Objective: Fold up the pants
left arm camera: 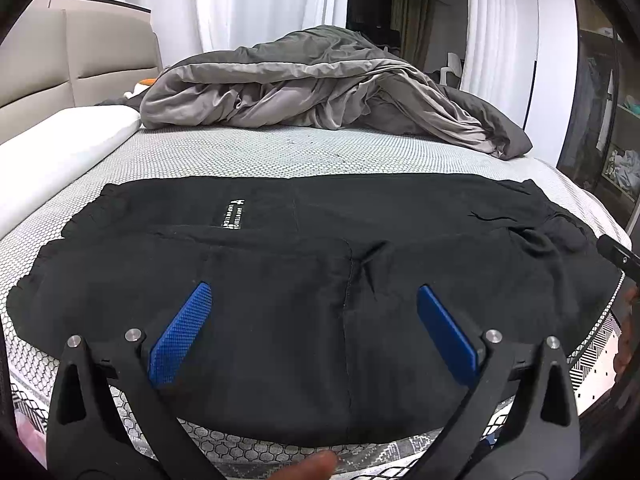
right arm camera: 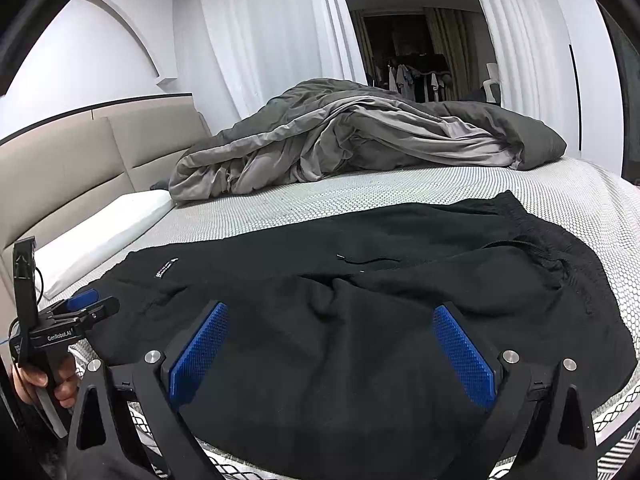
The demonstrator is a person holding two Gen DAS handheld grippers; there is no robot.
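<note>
Black pants (left arm camera: 280, 264) lie flat and sideways across the near part of the bed, with a small white label (left arm camera: 233, 216) on the upper layer. Their gathered waistband (right arm camera: 560, 256) and drawstring are at the right end. My left gripper (left arm camera: 314, 298) hovers open over the near edge of the pants with nothing between its blue pads (left arm camera: 180, 336). Over the middle of the pants (right arm camera: 360, 280) my right gripper (right arm camera: 330, 310) is open too, also holding nothing. A hand (right arm camera: 36, 380) holds the left gripper (right arm camera: 80, 308) at the far left of the right wrist view.
The mattress (left arm camera: 280, 152) has a white honeycomb-patterned cover. A crumpled grey duvet (left arm camera: 320, 88) fills the far side. A white pillow (left arm camera: 52, 160) and a beige headboard (left arm camera: 80, 60) are at the left. Shelves (left arm camera: 616, 120) stand at the right. A fingertip (left arm camera: 316, 466) shows at the bottom edge.
</note>
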